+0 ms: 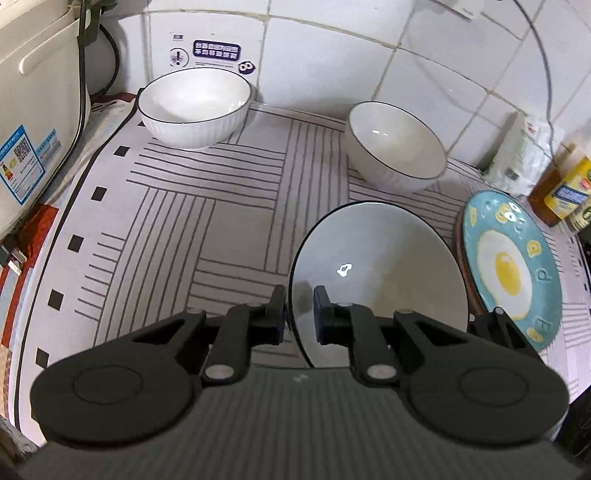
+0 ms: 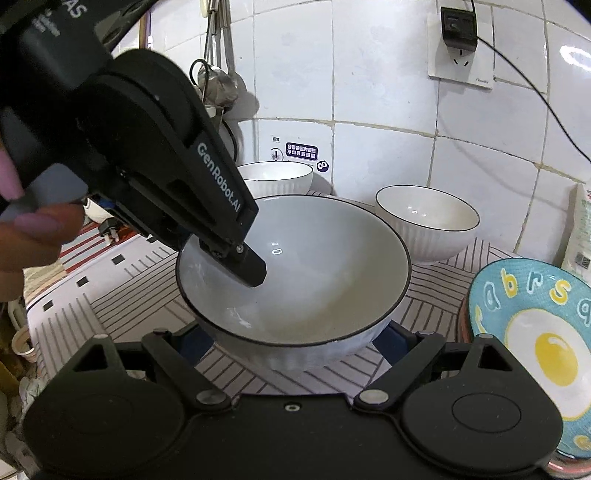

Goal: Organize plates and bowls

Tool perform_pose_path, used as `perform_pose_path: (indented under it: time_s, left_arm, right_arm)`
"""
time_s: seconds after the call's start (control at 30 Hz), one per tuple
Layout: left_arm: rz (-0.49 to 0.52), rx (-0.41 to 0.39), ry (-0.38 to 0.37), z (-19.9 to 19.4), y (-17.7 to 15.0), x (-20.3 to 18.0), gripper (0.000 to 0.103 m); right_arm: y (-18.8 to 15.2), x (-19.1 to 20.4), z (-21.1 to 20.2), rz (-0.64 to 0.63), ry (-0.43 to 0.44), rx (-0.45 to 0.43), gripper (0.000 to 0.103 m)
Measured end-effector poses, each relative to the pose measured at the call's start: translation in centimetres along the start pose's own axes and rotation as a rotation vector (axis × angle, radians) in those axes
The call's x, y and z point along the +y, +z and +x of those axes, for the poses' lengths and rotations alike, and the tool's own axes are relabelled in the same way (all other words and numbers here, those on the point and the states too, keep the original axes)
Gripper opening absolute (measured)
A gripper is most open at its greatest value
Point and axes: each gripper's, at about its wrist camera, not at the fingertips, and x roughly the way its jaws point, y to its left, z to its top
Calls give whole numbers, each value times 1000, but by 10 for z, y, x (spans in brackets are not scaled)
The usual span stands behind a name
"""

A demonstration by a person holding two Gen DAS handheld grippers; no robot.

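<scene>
White-tiled kitchen corner, striped mat over the bench [image 1: 177, 206]. The big black-rimmed bowl [image 2: 295, 269] hangs above it, ahead of two white bowls at the wall, likely bound for stacking. The left hand-held gripper [image 1: 299, 310] is clamped tight on its rim; the right hand-held gripper [image 2: 291, 343] cradles its underside, jaws wide.

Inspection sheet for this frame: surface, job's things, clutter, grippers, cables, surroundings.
Surface: striped mat over the counter.
Job's things: big bowl held; two white bowls by the wall; egg plate on a stack, right.
Clutter: bottles, packet.
Grippers: left gripper shut on the big bowl's rim; right gripper flanks its base, contact unclear.
Cables: plug and cord at the wall socket.
Surroundings: tiled wall, hanging utensils.
</scene>
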Motion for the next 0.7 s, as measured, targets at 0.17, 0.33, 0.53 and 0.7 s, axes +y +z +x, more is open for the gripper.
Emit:
perform_pose_path:
  time_s: [0.17,0.33,0.53,0.7]
  left_arm:
    - [42,11,26,15,8,3,13]
    - [29,39,31,33,8,8,14]
    - [52,43,49,27,4,5,20]
    - [101,-6,73,3,0,-2,41]
  right_arm:
    - [5,-2,24,6,-2,30,94]
    - [9,-8,44,-13,17,94,94]
    - [3,3,40,-83,-69,126,97]
    - [3,4,4,-64,-48,110,97]
